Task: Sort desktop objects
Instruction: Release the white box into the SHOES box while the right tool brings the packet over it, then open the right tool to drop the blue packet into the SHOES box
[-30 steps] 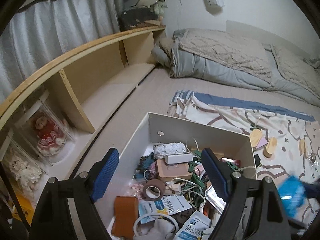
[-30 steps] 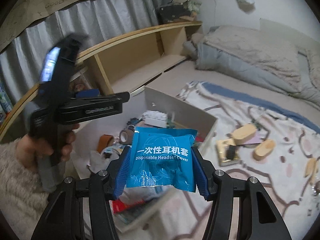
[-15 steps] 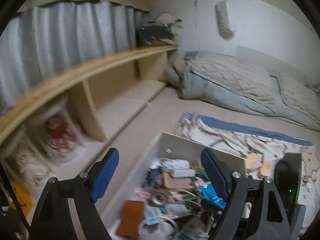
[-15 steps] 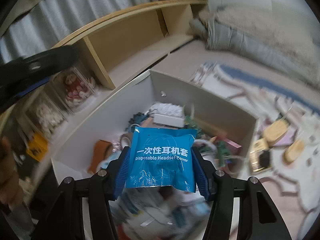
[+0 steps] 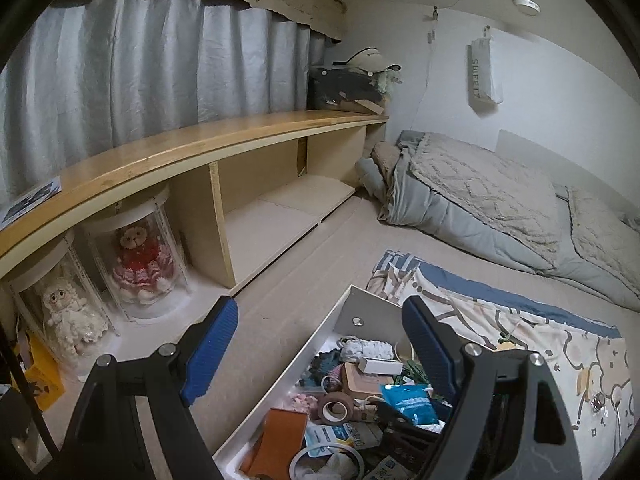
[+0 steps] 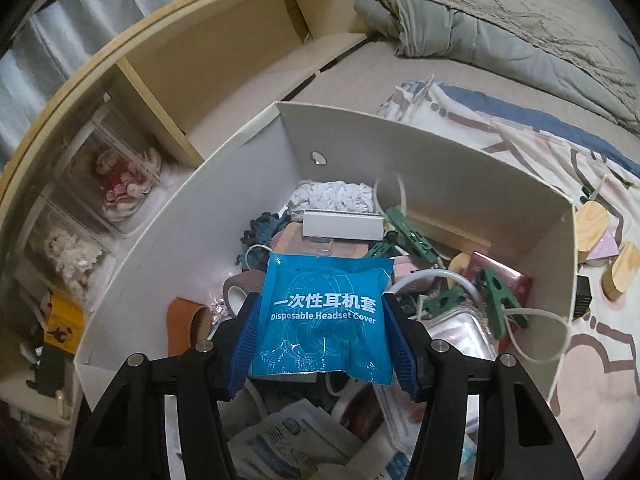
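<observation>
Bed with grey and beige quilted bedding [image 5: 480, 200] along the far wall; a long light-wood shelf unit [image 5: 240, 136] runs beside it, its lower bays holding clear cases with dolls. On the floor lies a patterned cream and blue cloth [image 6: 520, 132], and at its edge stands the white rectangular open-topped cardboard box [image 6: 420, 152], which appears to serve as the collecting bin: it is already crowded with small articles, among them a white slab-shaped case [image 6: 340, 226], green plastic clips [image 6: 496, 300], a roll of brown tape [image 5: 338, 406] and white cable. Several pale wooden discs [image 6: 592, 224] remain outside on the cloth, so sorting is judged unfinished.

The right gripper [image 6: 324, 332] points steeply down over the box interior. Its jaws are about half closed, clenched on the side edges of the blue foil sachet printed "Disposable Headset Cover" [image 6: 324, 312]; the sachet hangs above the contents, apparently positioned for dropping in.

The left gripper [image 5: 320, 348] is raised near the box's left side, looking out over the room; its jaws stand wide apart, released, with nothing between them.
</observation>
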Available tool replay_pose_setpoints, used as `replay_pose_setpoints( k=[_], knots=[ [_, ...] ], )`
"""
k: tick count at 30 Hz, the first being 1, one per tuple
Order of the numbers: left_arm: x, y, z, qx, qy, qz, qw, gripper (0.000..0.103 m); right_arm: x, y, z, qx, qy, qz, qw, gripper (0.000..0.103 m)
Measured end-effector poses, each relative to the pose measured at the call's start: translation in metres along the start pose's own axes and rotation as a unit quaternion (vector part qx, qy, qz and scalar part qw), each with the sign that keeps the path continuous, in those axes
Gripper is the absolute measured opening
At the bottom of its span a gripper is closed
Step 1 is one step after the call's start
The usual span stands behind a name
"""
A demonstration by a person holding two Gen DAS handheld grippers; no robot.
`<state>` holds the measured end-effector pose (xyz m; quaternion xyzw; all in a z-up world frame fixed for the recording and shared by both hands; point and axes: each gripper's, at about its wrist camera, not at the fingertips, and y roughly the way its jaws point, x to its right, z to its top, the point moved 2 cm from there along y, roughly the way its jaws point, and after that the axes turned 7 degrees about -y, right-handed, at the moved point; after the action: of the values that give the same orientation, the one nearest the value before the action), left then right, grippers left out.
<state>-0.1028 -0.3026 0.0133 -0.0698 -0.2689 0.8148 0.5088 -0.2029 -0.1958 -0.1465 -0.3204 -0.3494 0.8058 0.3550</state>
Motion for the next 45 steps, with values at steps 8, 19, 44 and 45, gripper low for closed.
replay_pose_setpoints(
  k=[8, 19, 44, 45],
  knots=[
    [0.004, -0.007, 0.001, 0.007, 0.008, -0.013, 0.9999, 0.085, 0.001, 0.009, -0.001, -0.008, 0.020, 0.028, 0.999, 0.094],
    [0.006, -0.008, 0.000, -0.001, 0.009, -0.021, 0.9997, 0.085, 0.008, -0.007, -0.002, 0.017, 0.010, -0.001, 1.000, 0.103],
    [0.022, -0.006, -0.013, -0.005, 0.025, -0.016, 0.9995, 0.096, 0.033, -0.106, 0.001, 0.137, -0.036, -0.066, 0.988, 0.103],
    [0.023, -0.006, -0.013, -0.006, 0.027, -0.016, 0.9995, 0.096, 0.035, -0.110, 0.000, 0.140, -0.038, -0.068, 0.987, 0.103]
  ],
)
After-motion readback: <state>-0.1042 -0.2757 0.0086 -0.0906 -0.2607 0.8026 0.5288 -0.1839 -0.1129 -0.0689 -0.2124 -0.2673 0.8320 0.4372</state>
